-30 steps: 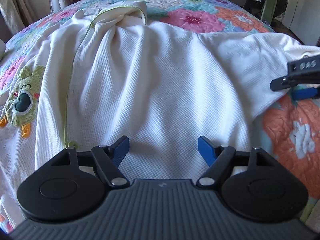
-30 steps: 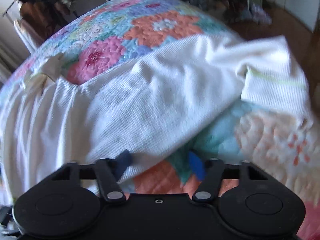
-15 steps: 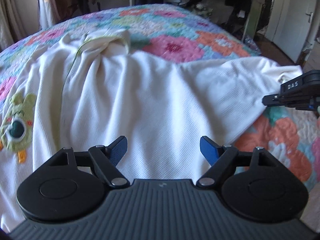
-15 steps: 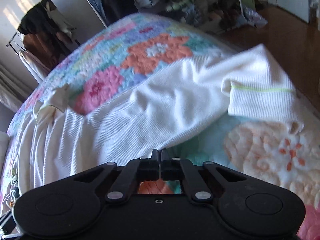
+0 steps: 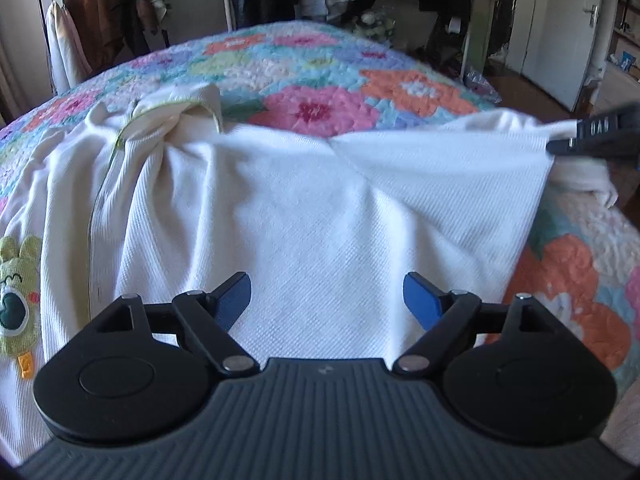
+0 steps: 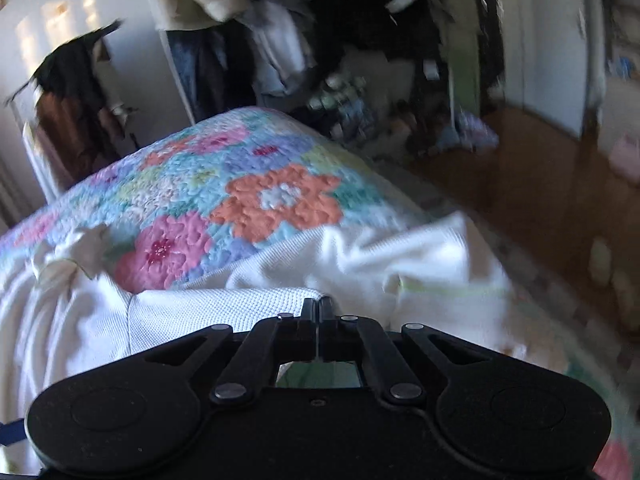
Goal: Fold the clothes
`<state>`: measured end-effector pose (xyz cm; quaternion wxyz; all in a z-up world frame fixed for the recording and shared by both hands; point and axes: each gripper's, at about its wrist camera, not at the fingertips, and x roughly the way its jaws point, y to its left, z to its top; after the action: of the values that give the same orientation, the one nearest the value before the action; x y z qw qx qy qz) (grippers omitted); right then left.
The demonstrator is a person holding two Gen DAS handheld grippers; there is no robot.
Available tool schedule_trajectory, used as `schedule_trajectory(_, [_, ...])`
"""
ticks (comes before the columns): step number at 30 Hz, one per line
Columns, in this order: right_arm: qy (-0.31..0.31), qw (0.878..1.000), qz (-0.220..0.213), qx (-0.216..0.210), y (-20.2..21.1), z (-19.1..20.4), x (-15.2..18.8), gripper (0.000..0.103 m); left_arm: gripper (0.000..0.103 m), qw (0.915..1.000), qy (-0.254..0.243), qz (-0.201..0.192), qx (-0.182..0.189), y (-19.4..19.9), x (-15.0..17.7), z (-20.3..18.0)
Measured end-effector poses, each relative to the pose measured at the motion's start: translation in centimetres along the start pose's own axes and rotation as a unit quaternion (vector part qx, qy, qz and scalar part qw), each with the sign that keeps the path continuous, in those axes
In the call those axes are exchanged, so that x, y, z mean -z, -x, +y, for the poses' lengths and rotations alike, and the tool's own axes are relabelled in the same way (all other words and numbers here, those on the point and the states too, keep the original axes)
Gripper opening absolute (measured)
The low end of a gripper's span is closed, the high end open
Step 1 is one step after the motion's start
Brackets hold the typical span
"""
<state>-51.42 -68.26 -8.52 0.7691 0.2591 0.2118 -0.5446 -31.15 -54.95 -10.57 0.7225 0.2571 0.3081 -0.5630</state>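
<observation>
white garment, spread on quilt; sleeve lifted

The garment lies on the quilt, clothes rack behind.

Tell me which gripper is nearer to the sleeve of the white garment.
Right. The right gripper is shut on the sleeve near its cuff. The left gripper hovers open over the garment's body, apart from the sleeve.

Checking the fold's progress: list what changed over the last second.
The right gripper closed on the sleeve and lifted it off the quilt. The left gripper has just been opening, nothing between its jaws. The garment's body stays spread flat.
</observation>
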Motion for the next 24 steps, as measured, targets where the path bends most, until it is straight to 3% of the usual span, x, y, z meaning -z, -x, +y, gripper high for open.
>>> schedule_trajectory(4, [0.039, 0.998, -0.041, 0.016, 0.1, 1.2, -0.7, 0.0, 0.083, 0.9996, -0.014, 0.022, -0.012, -0.6, 0.6, 0.1])
schedule_trajectory(7, [0.012, 1.0, 0.012, 0.018, -1.3, 0.5, -0.4, 0.001, 0.084, 0.9992, -0.02, 0.031, -0.015, -0.8, 1.0, 0.6])
schedule_trajectory(10, [0.004, 0.997, 0.072, 0.039, -2.3, 0.0, 0.3, 0.011, 0.084, 0.9981, -0.029, 0.053, -0.012, -1.4, 1.3, 0.9])
schedule_trajectory(11, [-0.002, 0.996, 0.08, 0.038, -2.1, -0.1, 0.2, 0.016, 0.084, 0.9973, -0.035, 0.063, -0.009, -1.7, 1.4, 0.9])
schedule_trajectory(14, [-0.047, 0.996, 0.075, -0.012, -0.1, -0.9, 0.2, 0.058, 0.084, 0.9964, -0.04, 0.075, -0.005, -1.9, 1.6, 1.0])
schedule_trajectory(18, [-0.046, 0.995, 0.046, -0.075, 2.2, -0.4, 0.3, 0.06, 0.087, 0.9944, -0.042, 0.097, 0.0, -1.7, 2.0, 1.7])
schedule_trajectory(21, [-0.016, 0.995, 0.036, -0.089, 2.4, 1.3, 0.4, 0.06, 0.091, 0.9898, -0.036, 0.136, 0.017, -1.6, 2.9, 2.3])
schedule_trajectory(24, [0.002, 0.994, 0.037, -0.107, 2.5, 2.8, 0.6, 0.06, 0.091, 0.9881, -0.044, 0.145, 0.027, -0.5, 3.7, 2.7])
